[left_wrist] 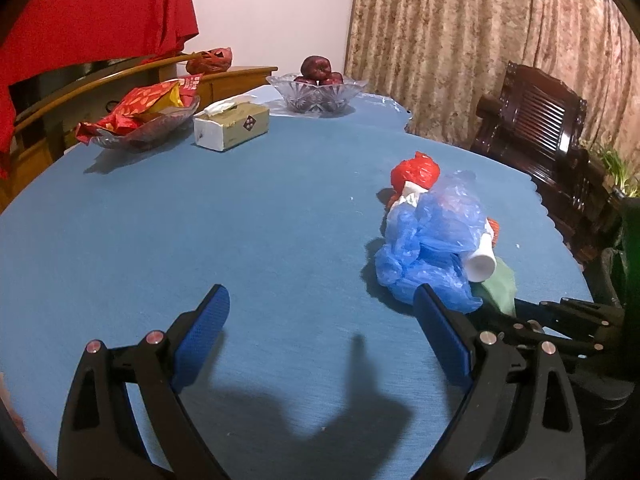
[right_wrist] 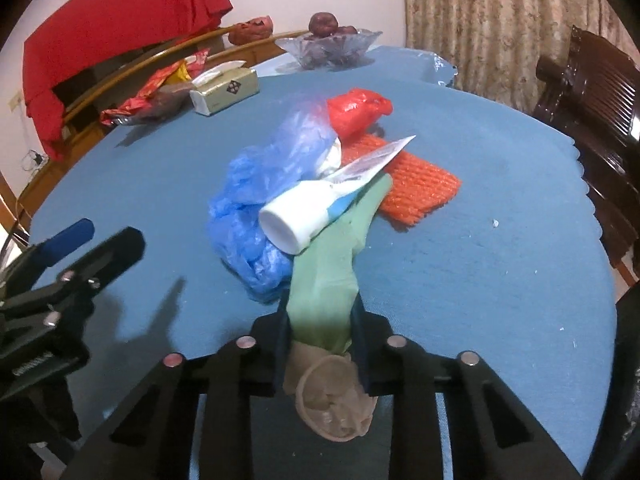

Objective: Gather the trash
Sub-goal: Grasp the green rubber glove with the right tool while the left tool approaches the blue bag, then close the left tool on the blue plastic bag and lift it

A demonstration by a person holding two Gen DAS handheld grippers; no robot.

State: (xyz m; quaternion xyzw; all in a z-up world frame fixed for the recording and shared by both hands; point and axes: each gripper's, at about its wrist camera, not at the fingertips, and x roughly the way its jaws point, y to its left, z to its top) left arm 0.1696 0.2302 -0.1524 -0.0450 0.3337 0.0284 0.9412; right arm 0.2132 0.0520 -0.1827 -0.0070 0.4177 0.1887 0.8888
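Observation:
A pile of trash lies on the blue table (right_wrist: 500,280): a crumpled blue plastic bag (right_wrist: 256,204), a red plastic bag (right_wrist: 356,114), an orange foam net (right_wrist: 416,188), a white tube (right_wrist: 300,220) and a green rubber glove (right_wrist: 332,272). My right gripper (right_wrist: 320,316) is shut on the green glove's cuff end. My left gripper (left_wrist: 322,300) is open and empty just left of the pile (left_wrist: 432,236), its right finger beside the blue bag. The left gripper also shows in the right wrist view (right_wrist: 88,240).
At the table's far side stand a tissue box (left_wrist: 232,126), a glass dish of snack packets (left_wrist: 144,120) and a glass bowl of apples (left_wrist: 318,88). A dark wooden chair (left_wrist: 540,128) stands at the right edge. A wooden sideboard with a red cloth (left_wrist: 100,12) is behind.

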